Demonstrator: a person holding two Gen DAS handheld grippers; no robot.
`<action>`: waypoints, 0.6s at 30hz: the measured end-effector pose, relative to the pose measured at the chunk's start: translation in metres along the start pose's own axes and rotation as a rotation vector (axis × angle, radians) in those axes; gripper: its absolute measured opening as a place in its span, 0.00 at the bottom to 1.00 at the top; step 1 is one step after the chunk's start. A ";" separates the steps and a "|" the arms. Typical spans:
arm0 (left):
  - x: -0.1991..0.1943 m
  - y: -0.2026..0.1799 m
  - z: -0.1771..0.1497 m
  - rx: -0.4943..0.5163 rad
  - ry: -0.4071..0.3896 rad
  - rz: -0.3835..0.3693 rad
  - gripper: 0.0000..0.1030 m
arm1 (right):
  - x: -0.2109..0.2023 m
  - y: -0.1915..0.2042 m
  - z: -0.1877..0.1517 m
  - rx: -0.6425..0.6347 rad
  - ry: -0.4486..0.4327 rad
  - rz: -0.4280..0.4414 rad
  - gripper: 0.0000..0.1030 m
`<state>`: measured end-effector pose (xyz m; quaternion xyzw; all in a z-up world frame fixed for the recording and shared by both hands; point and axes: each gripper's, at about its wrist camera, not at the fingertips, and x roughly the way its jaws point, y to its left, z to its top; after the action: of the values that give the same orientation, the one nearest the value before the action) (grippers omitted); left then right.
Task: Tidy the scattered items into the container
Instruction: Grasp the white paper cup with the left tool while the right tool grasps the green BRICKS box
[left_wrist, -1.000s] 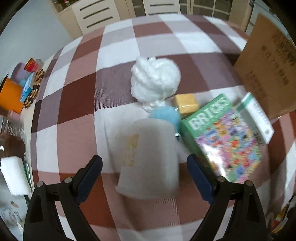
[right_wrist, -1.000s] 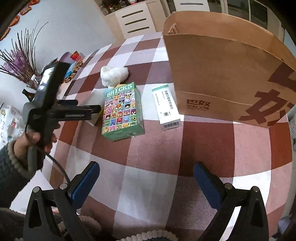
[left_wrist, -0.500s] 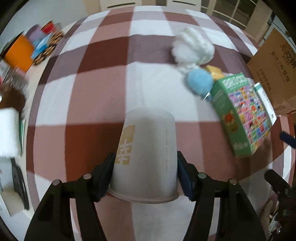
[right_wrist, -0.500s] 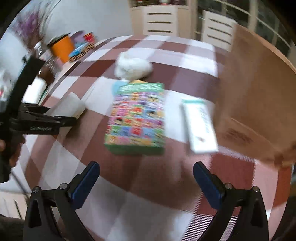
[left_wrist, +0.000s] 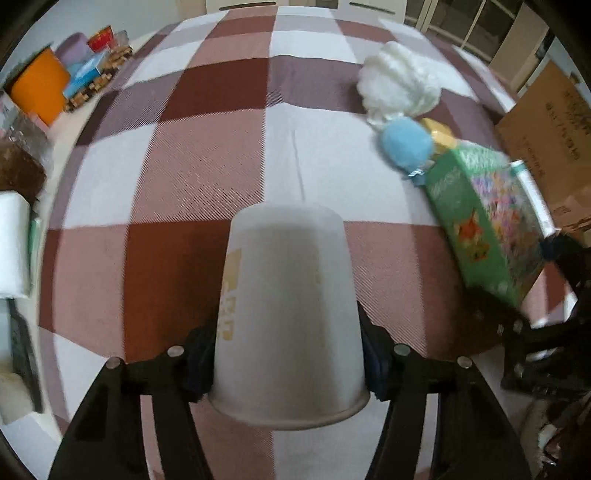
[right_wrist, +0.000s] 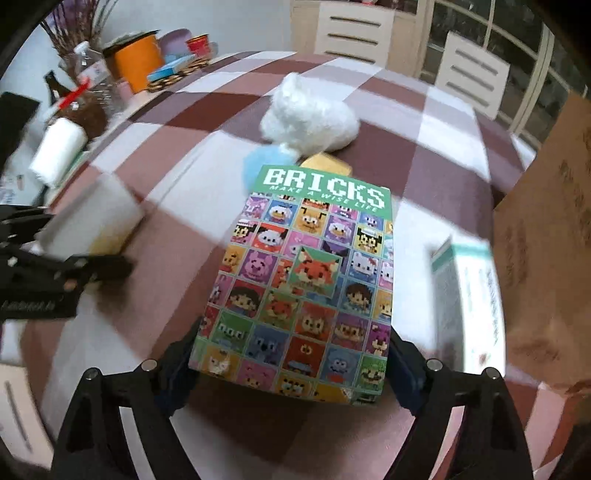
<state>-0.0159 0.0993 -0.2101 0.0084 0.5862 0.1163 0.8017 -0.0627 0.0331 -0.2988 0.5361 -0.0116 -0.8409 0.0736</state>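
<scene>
Two grabs under way at once on the checked counter (left_wrist: 207, 155). Set the left tongs (left_wrist: 288, 354) around an upturned paper cup (left_wrist: 288, 295) near the counter's front edge, jaws closing, pads already against its sides just above the rim. Brought the right tongs (right_wrist: 291, 365) astride the near end of the BRICKS box (right_wrist: 306, 280), lying flat at mid-counter; jaws closing there too, box between them, pads right at its long edges, though could not tell whether pressing yet.

Judged the cup light, thin-walled and easy to crush: best squeezed gently, close to the rolled rim where stiffest. Judged the box stiff cardboard with a glossy, possibly slippery face; held by one end only, likely to droop or pivot, so better gripped further along toward its middle.

Left untouched: a white fluffy toy (right_wrist: 310, 118), a blue pompom (left_wrist: 406, 144) and a yellow block (left_wrist: 439, 133) clustered beyond the box, plus a white-and-teal carton (right_wrist: 469, 295) on its right. Stood at far right: the brown container (right_wrist: 543, 240), just beside that carton.
</scene>
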 end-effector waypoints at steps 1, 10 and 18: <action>-0.002 0.001 -0.004 -0.003 0.003 -0.007 0.60 | -0.006 -0.002 -0.009 0.013 0.012 0.018 0.84; -0.011 0.007 -0.040 -0.016 0.041 -0.053 0.72 | -0.040 -0.030 -0.088 0.050 0.100 -0.060 0.93; -0.007 -0.002 -0.042 0.037 0.039 0.041 0.78 | -0.023 -0.014 -0.081 0.001 0.061 -0.101 1.00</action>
<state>-0.0570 0.0904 -0.2172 0.0329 0.6035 0.1221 0.7873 0.0182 0.0552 -0.3138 0.5614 0.0170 -0.8268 0.0312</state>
